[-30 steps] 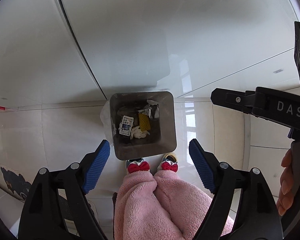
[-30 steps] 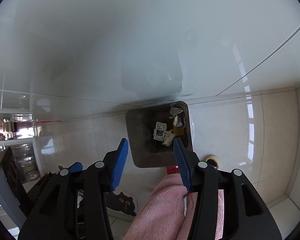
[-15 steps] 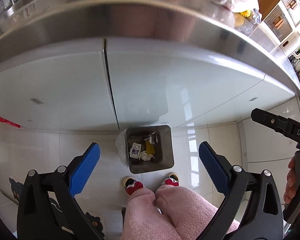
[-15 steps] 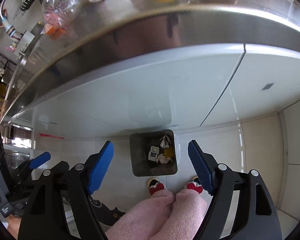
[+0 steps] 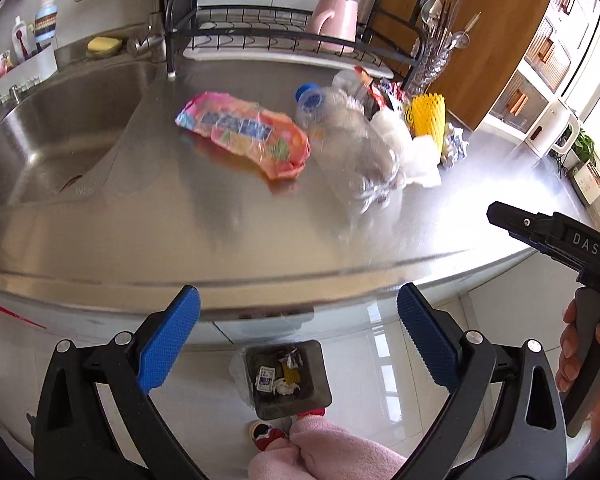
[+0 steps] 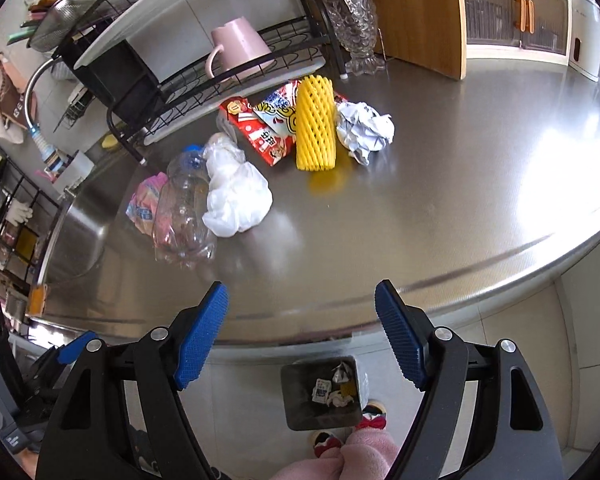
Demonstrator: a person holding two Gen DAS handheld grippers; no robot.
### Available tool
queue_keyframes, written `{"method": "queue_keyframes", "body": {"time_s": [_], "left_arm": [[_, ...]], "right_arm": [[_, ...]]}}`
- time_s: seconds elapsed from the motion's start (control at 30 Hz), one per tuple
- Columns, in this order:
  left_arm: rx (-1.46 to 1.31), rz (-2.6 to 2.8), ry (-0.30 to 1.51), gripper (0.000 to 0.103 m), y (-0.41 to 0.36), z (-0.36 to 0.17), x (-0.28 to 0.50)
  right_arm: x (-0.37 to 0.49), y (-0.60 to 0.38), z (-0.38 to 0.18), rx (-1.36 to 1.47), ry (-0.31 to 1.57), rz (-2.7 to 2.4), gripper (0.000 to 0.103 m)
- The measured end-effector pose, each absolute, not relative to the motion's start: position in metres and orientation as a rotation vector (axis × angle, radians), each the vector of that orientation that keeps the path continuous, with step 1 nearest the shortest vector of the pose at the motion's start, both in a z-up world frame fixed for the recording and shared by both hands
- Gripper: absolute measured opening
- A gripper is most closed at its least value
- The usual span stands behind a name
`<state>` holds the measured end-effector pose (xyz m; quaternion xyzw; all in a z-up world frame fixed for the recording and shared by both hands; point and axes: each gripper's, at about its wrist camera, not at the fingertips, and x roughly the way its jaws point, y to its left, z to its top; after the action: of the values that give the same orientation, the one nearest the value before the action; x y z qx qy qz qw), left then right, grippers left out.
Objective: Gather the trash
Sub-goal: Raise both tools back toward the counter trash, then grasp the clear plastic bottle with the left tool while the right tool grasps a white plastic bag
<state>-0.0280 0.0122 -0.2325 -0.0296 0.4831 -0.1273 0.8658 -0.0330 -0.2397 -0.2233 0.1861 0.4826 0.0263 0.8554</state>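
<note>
Both views are swinging up from the trash bin (image 5: 286,380) on the floor to the steel table (image 5: 260,216); a second ago only the bin and cabinet fronts were showing. I am reading this as one drop finished and the next pick beginning.

My left tool (image 5: 296,340) is spread wide, holding nothing. My right tool (image 6: 300,334) is likewise spread and empty. Both are hovering off the table's near edge, above the bin, which already has a few wrappers and crumpled scraps in it.

Trash waiting on the table, all well ahead of both tools:
- clear plastic bottle (image 5: 348,148) with blue cap, lying on its side, nearest to the left tool
- pink-orange snack bag (image 5: 244,132), just left of the bottle, toward the sink (image 5: 60,132)
- white plastic bag (image 6: 236,194), touching the bottle's right side
- yellow foam net sleeve (image 6: 315,124), standing beside a crumpled paper ball (image 6: 364,128)
- red snack wrappers (image 6: 268,128), behind the sleeve, against the dish rack (image 6: 188,80)

Left view is motion-blurred, so exact contacts there are uncertain. Judging the bottle or white bag to be the easiest next grab: closest to the table edge, with open approach. The bottle may roll under a pinch; the bag should crush easily.
</note>
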Motion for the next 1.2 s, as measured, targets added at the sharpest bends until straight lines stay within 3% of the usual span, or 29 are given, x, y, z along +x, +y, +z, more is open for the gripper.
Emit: {"method": "queue_keyframes", "body": {"time_s": [0.13, 0.53, 0.6, 0.67, 0.77, 0.9, 1.03, 1.2], "left_arm": [[-0.09, -0.256, 0.979, 0.093, 0.007, -0.217, -0.003], [-0.087, -0.212, 0.962, 0.093, -0.002, -0.214, 0.045], [-0.088, -0.211, 0.971, 0.093, -0.003, -0.217, 0.051], [-0.092, -0.215, 0.975, 0.093, -0.006, -0.22, 0.057], [-0.094, -0.229, 0.976, 0.093, -0.013, -0.223, 0.069], [-0.073, -0.256, 0.979, 0.091, -0.031, -0.23, 0.083], [-0.073, -0.286, 1.012, 0.069, -0.044, -0.241, 0.096], [-0.063, -0.272, 1.03, 0.07, -0.055, -0.251, 0.106]], "right_arm": [[-0.007, -0.24, -0.211, 0.4, 1.008, 0.114, 0.064], [0.065, -0.217, -0.236, 0.398, 1.079, 0.244, 0.058], [0.073, -0.212, -0.245, 0.383, 1.104, 0.259, 0.051], [0.078, -0.209, -0.252, 0.374, 1.122, 0.282, 0.03], [0.081, -0.208, -0.25, 0.308, 1.107, 0.28, 0.016], [0.087, -0.217, -0.252, 0.288, 1.115, 0.289, 0.013], [0.09, -0.233, -0.256, 0.311, 1.121, 0.289, 0.013], [0.092, -0.242, -0.259, 0.338, 1.13, 0.326, 0.013]]}}
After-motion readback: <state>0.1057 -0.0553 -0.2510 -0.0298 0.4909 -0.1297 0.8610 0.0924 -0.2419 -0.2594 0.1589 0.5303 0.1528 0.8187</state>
